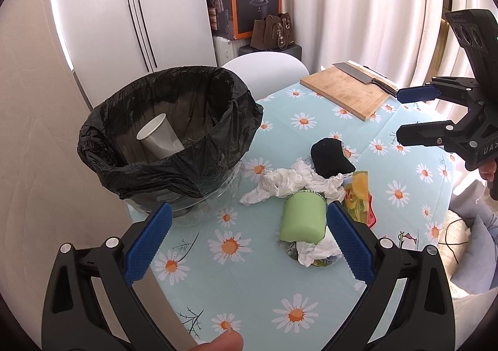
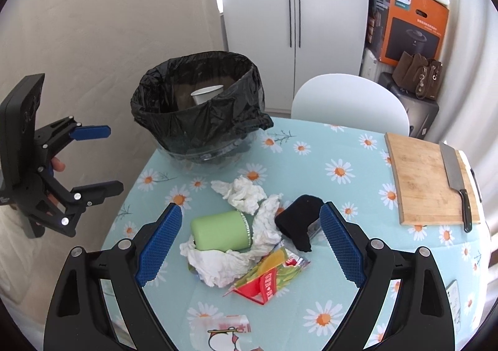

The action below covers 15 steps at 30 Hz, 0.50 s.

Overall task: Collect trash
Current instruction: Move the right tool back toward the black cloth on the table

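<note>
Both sets of fingers spread wide, empty: left gripper, right gripper. Between them on the bench: green cup, crumpled tissues, snack wrapper. Beyond, lined bin; white cup's full body visible only from left wrist.

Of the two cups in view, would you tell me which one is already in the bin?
The white paper cup, inside the black-lined bin. The green cup lies on its side on the table among crumpled tissues.

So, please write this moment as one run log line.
left gripper: open, empty | right gripper: open, empty | paper cup: in bin | tissues, green container, wrapper: on table
</note>
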### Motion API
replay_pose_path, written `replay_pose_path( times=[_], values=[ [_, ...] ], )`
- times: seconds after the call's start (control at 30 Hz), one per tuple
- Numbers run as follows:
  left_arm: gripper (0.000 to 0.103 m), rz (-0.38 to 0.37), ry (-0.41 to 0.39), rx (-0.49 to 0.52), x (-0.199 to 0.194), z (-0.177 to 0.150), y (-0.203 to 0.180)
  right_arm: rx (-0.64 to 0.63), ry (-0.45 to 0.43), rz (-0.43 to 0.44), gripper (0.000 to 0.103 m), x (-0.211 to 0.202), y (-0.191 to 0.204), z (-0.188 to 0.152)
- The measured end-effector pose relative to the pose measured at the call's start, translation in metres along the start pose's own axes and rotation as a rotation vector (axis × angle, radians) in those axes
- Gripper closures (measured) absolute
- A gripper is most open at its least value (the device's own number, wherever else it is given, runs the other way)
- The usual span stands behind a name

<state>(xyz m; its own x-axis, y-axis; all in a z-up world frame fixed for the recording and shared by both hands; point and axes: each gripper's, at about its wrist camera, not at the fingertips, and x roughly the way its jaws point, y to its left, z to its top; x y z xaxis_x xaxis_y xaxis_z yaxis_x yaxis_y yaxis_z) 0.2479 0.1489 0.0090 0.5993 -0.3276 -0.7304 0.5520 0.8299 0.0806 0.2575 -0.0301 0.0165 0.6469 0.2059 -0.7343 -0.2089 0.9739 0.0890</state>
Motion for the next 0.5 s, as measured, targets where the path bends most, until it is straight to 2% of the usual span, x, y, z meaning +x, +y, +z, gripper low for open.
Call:
replay_pose_path(
  times=[0.23, 0.5],
  values=[
    [0.006, 0.007, 0.031, -0.009, 0.005, -0.004, -0.028, -0.008, 0.022, 0.015, 0.017, 0.0, -0.02, -0.013],
    [0.006, 0.022, 0.071, -0.082, 0.006, -0.01, -0.061, -0.04, 0.06, 0.076, 0.017, 0.004, -0.053, -0.017]
  ],
)
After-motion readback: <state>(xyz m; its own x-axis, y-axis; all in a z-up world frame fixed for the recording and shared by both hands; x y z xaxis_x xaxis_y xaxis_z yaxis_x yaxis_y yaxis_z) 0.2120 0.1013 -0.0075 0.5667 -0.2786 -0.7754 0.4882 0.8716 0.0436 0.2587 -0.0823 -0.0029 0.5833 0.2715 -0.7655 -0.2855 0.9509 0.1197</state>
